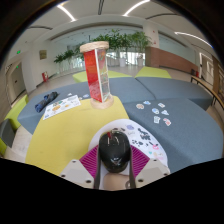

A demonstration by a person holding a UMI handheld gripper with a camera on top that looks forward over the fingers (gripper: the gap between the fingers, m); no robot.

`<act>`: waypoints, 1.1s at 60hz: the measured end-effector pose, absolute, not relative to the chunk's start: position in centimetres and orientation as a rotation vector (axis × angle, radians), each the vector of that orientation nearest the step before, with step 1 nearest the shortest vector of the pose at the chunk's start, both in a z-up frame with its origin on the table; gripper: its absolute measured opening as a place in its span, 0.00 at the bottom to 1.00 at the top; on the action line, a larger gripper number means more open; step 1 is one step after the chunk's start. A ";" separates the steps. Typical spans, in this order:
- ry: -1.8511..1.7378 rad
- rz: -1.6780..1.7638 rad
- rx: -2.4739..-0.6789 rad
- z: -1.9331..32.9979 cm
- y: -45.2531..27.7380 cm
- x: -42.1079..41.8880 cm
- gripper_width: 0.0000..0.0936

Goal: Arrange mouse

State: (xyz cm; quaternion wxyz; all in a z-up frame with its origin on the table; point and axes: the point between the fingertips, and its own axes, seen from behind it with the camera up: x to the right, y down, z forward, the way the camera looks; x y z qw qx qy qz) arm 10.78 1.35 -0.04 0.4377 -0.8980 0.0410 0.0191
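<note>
A black computer mouse (114, 148) sits between my gripper's fingers, over the yellow part of the table (62, 138). Both pink pads (91, 160) press against its sides, so my gripper (114, 163) is shut on it. I cannot tell whether the mouse rests on the table or is lifted a little. The mouse's tail end is hidden behind the gripper body.
A tall red and white box (96, 72) stands beyond the mouse at the middle of the table. A printed sheet (62, 105) and a dark object (46, 101) lie to the left. Several small cards (153, 110) lie scattered on the grey surface at right. Plants (112, 43) stand behind.
</note>
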 end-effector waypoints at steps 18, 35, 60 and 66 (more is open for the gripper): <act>0.048 0.045 -2.279 -1.4 1.3 10.7 0.62; 0.023 -0.069 -2.272 2.3 -3.1 11.1 0.90; -0.086 -0.018 -2.119 11.9 -15.4 0.3 0.89; -0.089 0.003 -2.111 12.5 -16.5 -1.1 0.89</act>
